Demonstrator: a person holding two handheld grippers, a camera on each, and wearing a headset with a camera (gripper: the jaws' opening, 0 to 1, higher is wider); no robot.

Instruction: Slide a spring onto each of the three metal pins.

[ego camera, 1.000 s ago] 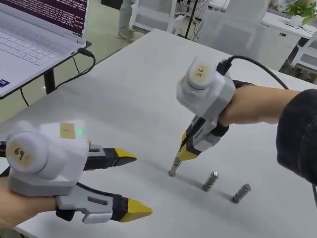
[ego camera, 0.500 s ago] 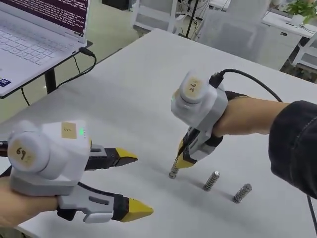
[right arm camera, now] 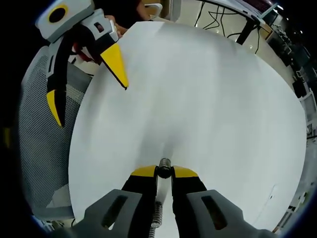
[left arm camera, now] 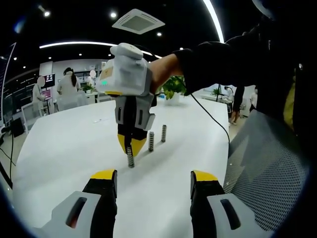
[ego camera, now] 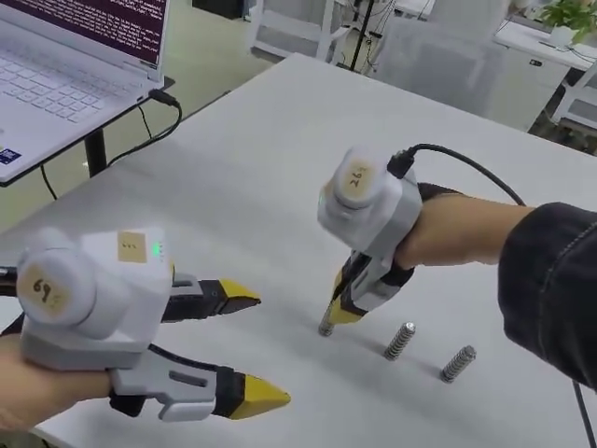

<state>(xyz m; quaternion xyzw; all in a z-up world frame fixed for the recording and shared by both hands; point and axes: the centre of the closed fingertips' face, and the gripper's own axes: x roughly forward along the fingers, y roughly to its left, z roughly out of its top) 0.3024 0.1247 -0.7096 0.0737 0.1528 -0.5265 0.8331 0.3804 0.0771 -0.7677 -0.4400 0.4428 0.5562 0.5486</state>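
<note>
Yellow-tipped right hand-held gripper (ego camera: 336,312) lower on spring (ego camera: 326,327)

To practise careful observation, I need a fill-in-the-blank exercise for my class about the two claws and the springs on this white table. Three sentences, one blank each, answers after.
1. The right claw is shut on the spring at the ____ end of the row in the head view.
2. The left claw hangs above the white table with its jaws ____.
3. ____ other springs stand free of either claw.

Missing words: left; open; two.
</note>
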